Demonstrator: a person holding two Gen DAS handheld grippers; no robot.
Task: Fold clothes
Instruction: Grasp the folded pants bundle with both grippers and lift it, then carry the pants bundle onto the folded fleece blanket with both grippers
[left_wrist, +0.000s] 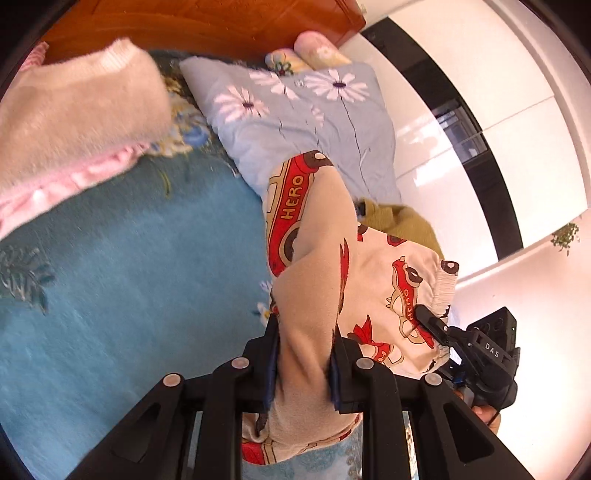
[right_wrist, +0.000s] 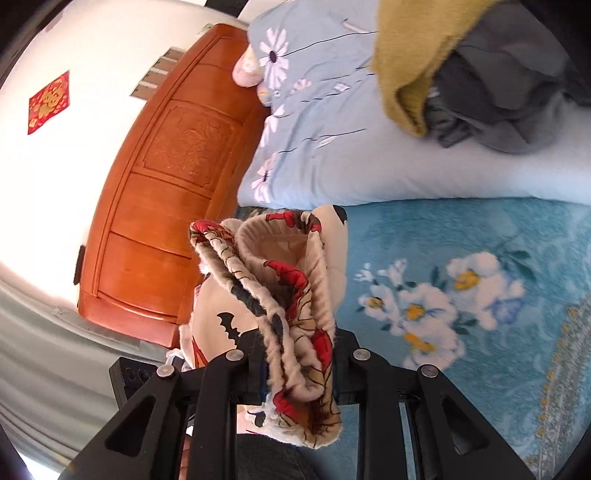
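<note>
Cream children's pants (left_wrist: 325, 266) printed with red "HERO" cars hang in the air above the blue floral blanket (left_wrist: 129, 258). My left gripper (left_wrist: 304, 343) is shut on a folded part of the pants. My right gripper (right_wrist: 299, 354) is shut on the bunched elastic waistband (right_wrist: 291, 291) of the same pants. The right gripper also shows in the left wrist view (left_wrist: 436, 326), pinching the waistband at the lower right.
A pink and beige sweater (left_wrist: 74, 122) lies on the blanket at the left. A light blue daisy pillow (left_wrist: 306, 118) lies by the wooden headboard (right_wrist: 162, 192). A mustard garment (right_wrist: 410, 59) and a grey garment (right_wrist: 509, 88) lie on the pillow.
</note>
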